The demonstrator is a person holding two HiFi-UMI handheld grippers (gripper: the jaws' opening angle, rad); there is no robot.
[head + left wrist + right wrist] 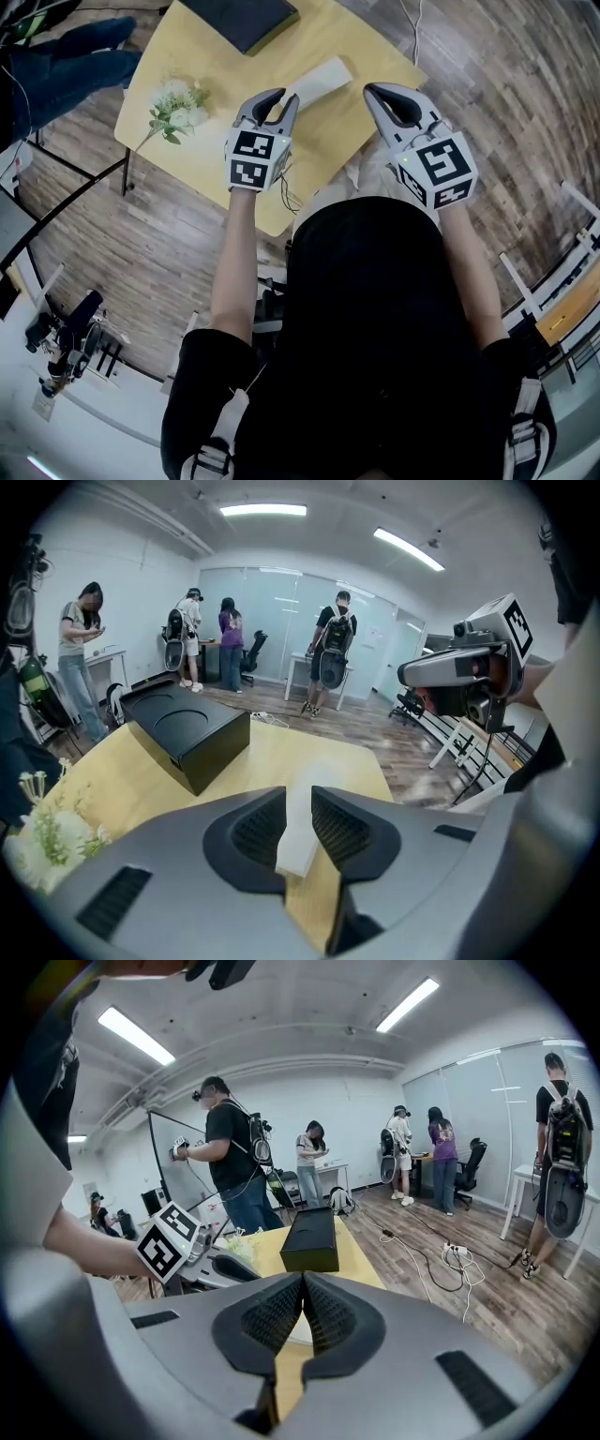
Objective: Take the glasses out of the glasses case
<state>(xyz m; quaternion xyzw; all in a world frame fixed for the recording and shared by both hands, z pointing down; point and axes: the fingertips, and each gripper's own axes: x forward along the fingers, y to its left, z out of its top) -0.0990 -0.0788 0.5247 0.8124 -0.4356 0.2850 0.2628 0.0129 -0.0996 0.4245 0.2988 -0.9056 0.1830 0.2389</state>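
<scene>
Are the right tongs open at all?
No, in the right gripper view the right tongs have their jaws pressed together tip to tip, with nothing between them.

The yellow surface carries a black box at its far edge, white flowers left, and a glasses case near the middle.

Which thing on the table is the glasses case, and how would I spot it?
Find the yellow table on the wooden floor. The glasses case lies flat on it, nearer the person than the black box. It is the only long, plain white bar; the box is dark and the flowers are a leafy bunch.
</scene>
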